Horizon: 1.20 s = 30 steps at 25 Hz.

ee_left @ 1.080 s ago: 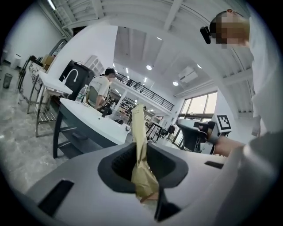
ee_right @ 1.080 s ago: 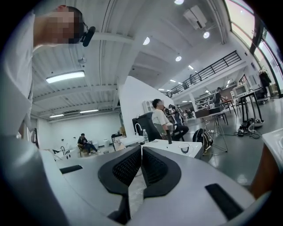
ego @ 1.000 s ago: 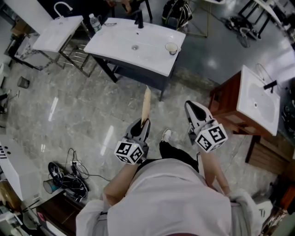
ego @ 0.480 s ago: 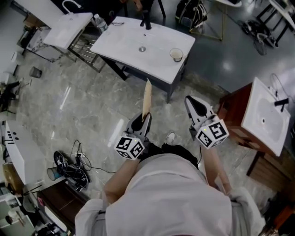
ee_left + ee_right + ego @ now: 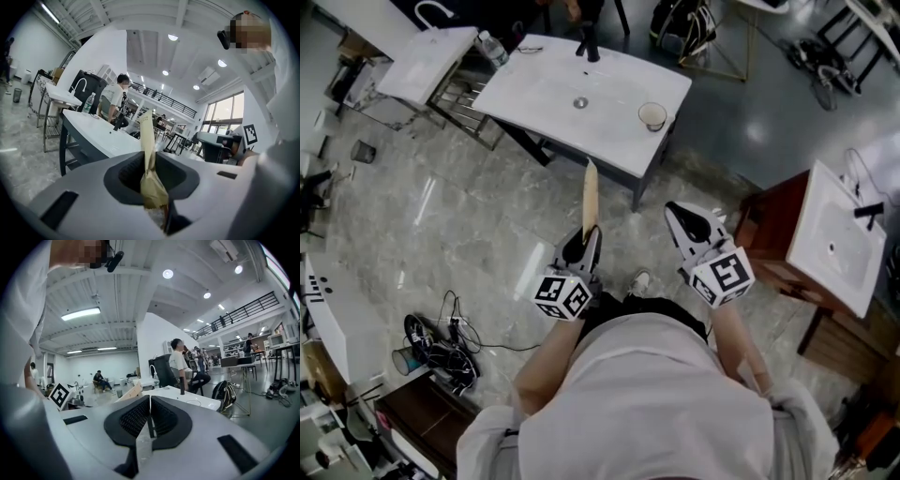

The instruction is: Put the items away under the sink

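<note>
While the person has stepped closer over the last second, the tan paper packet [image 5: 590, 199] has stayed pinched upright in the left gripper [image 5: 583, 246], its tip now nearer the front edge of the white sink [image 5: 544, 94] at 12 o'clock. Right gripper [image 5: 686, 223], at 3 o'clock of the left, clenched on nothing. Reads as the carry leg; stowing not yet begun. A cup [image 5: 652, 115] stands on the counter at 1 o'clock, clear of the route. Space under the counter can't be seen from above; dark legs frame it. Wooden vanity [image 5: 769, 244] at 3 o'clock, cable heap [image 5: 436, 349] at 8 o'clock, both well apart.
</note>
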Each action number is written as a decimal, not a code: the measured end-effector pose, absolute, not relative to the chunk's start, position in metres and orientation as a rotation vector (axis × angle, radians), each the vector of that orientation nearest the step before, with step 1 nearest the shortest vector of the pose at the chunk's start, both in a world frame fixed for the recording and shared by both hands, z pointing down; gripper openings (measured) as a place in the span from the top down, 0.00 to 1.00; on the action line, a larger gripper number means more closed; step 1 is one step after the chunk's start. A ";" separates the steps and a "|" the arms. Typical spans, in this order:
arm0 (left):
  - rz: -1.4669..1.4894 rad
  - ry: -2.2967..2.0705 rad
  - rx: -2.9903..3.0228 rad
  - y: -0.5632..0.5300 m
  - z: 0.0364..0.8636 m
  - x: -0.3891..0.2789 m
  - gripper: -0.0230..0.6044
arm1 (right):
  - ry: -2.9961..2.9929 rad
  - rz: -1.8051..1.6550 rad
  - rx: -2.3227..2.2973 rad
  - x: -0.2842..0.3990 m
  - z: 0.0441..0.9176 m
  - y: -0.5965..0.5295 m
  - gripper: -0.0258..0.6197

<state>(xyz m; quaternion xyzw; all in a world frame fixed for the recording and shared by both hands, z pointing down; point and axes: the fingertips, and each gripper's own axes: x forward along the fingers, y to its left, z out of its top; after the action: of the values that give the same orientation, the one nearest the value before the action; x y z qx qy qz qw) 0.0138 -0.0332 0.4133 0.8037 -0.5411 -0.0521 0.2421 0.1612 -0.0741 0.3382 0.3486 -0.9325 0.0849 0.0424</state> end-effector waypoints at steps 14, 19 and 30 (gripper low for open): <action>-0.131 -1.398 2.118 -0.067 0.454 -0.053 0.85 | -2.626 0.367 1.303 0.128 0.365 -0.112 0.91; -0.109 -1.322 2.133 -0.092 0.480 -0.074 0.85 | -2.582 0.246 1.441 0.106 0.350 -0.122 0.91; 0.033 -1.221 2.178 -0.123 0.571 -0.119 0.85 | -2.520 0.389 1.352 0.052 0.419 -0.123 0.91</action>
<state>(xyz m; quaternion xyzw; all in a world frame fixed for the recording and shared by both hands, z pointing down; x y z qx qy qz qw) -0.1185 -0.1227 0.5710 0.8273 -0.4638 0.0126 0.3168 0.0521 -0.1225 0.4195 0.4646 -0.8661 0.1336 0.1274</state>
